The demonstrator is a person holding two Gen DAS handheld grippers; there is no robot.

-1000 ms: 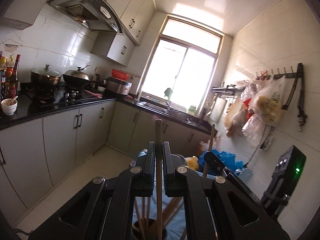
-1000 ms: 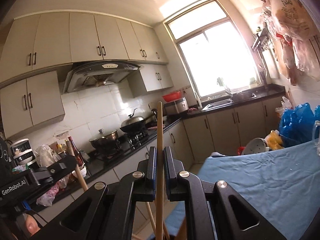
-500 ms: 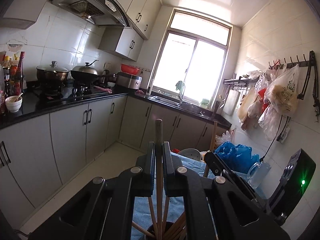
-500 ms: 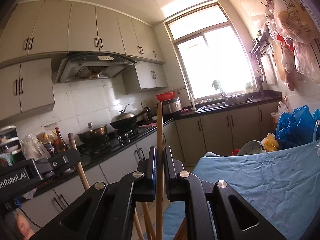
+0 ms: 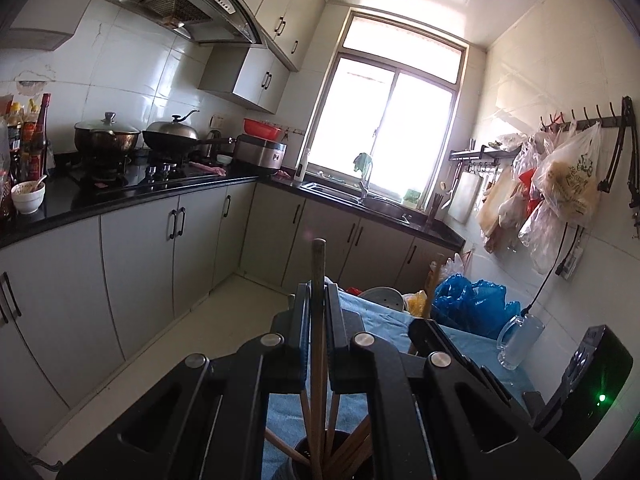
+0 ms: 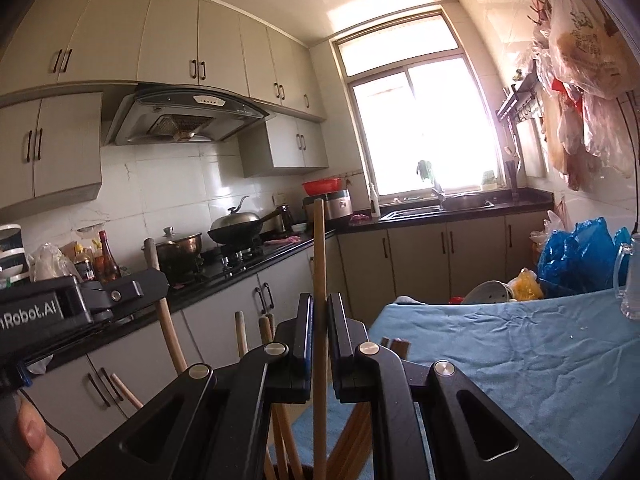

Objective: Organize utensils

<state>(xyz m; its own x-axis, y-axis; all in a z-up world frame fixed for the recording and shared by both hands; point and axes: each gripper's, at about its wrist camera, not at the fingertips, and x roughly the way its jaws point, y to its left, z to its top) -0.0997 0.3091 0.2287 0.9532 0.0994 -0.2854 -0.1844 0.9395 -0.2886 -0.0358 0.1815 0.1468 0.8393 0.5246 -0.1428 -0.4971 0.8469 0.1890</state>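
Sunlit kitchen: a black counter runs from nine o'clock round to a sink under the bright window at twelve, with a lidded pot and wok on the hob below a range hood. Plastic bags hang on the tiled wall at three. A blue cloth covers the near table. At six, a dark utensil holder stands on it, filled with wooden sticks. The left gripper is clenched on an upright wooden chopstick above that holder; the right gripper likewise pinches a second chopstick.
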